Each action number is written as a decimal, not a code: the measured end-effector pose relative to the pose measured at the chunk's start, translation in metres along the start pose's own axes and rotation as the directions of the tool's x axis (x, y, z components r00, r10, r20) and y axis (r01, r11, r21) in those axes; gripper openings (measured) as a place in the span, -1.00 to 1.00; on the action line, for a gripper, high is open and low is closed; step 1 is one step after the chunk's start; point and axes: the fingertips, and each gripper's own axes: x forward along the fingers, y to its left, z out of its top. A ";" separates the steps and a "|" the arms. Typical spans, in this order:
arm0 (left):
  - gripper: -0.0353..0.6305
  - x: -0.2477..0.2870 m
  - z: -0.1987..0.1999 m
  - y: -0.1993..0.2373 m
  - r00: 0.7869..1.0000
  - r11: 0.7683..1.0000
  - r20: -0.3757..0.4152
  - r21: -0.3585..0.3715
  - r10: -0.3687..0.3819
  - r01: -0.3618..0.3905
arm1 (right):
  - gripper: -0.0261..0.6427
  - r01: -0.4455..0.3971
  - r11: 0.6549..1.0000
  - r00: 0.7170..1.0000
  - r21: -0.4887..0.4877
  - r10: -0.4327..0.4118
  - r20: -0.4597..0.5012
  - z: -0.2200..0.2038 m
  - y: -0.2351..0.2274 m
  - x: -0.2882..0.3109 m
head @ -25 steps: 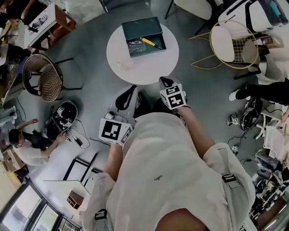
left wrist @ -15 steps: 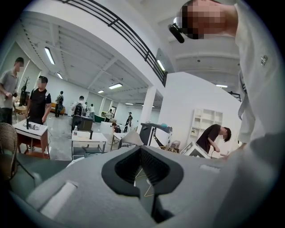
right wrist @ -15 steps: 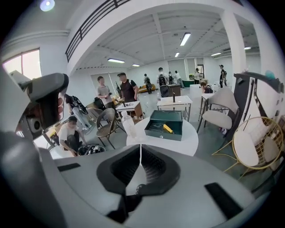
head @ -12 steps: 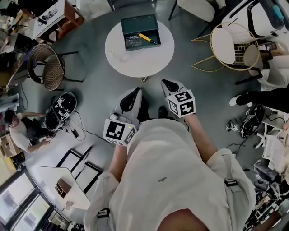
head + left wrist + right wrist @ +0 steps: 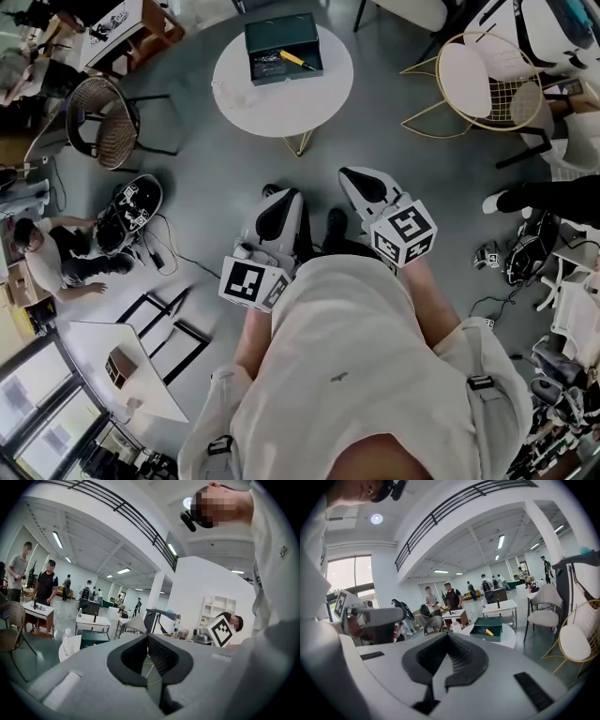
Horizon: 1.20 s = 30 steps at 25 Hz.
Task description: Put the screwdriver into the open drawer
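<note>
The yellow-handled screwdriver lies inside the open dark green drawer on the round white table, far ahead of me. In the right gripper view the screwdriver shows small in the drawer. My left gripper and right gripper are held close to my body, well short of the table, above the grey floor. Both are shut with nothing between the jaws: the left gripper and the right gripper each have their pads meeting at the tip.
A wicker chair stands left of the table, and a gold wire chair with a white cushion stands to its right. A person sits on the floor at left beside cables and gear. More equipment lies at right.
The table and drawer have receded toward the top of the head view, as I have stepped back. Both grippers stayed shut and came back with me.
</note>
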 end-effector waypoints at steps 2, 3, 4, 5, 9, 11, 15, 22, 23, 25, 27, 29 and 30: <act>-0.86 -0.006 0.000 -0.005 1.000 1.000 0.009 0.010 0.011 -0.011 | -0.90 -0.013 1.000 0.999 -0.005 0.013 0.052 0.012 0.007 -0.013; -0.86 -0.010 0.000 -0.006 1.000 1.000 0.014 0.012 0.017 -0.017 | -0.90 -0.017 1.000 0.997 -0.006 0.017 0.075 0.017 0.011 -0.019; -0.86 -0.013 0.000 -0.008 1.000 1.000 0.018 0.013 0.022 -0.022 | -0.90 -0.024 1.000 0.995 -0.006 0.024 0.096 0.022 0.015 -0.025; -0.86 -0.016 0.000 -0.010 0.999 1.000 0.022 0.014 0.026 -0.026 | -0.90 -0.036 0.999 0.992 -0.008 0.036 0.118 0.027 0.020 -0.031; -0.86 -0.019 0.007 -0.014 0.999 1.000 0.040 0.021 0.022 -0.023 | -0.90 -0.078 0.996 0.975 -0.032 0.083 0.207 0.055 0.034 -0.049; -0.86 -0.021 0.010 -0.015 0.999 0.999 0.043 0.028 0.014 -0.016 | -0.90 -0.086 0.995 0.970 -0.051 0.095 0.225 0.065 0.039 -0.053; -0.86 -0.026 0.013 -0.015 0.999 0.999 0.041 0.046 0.008 -0.010 | -0.91 -0.109 0.992 0.961 -0.067 0.123 0.250 0.078 0.055 -0.059; -0.86 -0.029 0.013 -0.012 0.998 0.999 0.057 0.039 0.029 -0.032 | -0.91 -0.131 0.988 0.961 -0.076 0.145 0.235 0.079 0.062 -0.056; -0.86 -0.030 0.013 -0.011 0.998 0.999 0.057 0.038 0.032 -0.034 | -0.91 -0.132 0.988 0.962 -0.079 0.147 0.231 0.079 0.063 -0.055; -0.86 -0.032 0.012 -0.010 0.998 0.999 0.057 0.036 0.038 -0.040 | -0.91 -0.136 0.987 0.963 -0.085 0.152 0.224 0.078 0.065 -0.053; -0.86 -0.034 0.012 -0.008 0.997 0.998 0.057 0.034 0.046 -0.048 | -0.91 -0.142 0.986 0.963 -0.092 0.159 0.217 0.077 0.067 -0.052; -0.86 -0.035 0.010 -0.008 0.997 0.998 0.056 0.032 0.054 -0.055 | -0.91 -0.147 0.984 0.964 -0.096 0.164 0.211 0.075 0.068 -0.052; -0.86 -0.036 0.010 -0.008 0.997 0.998 0.055 0.031 0.056 -0.058 | -0.91 -0.149 0.984 0.964 -0.096 0.166 0.209 0.075 0.068 -0.052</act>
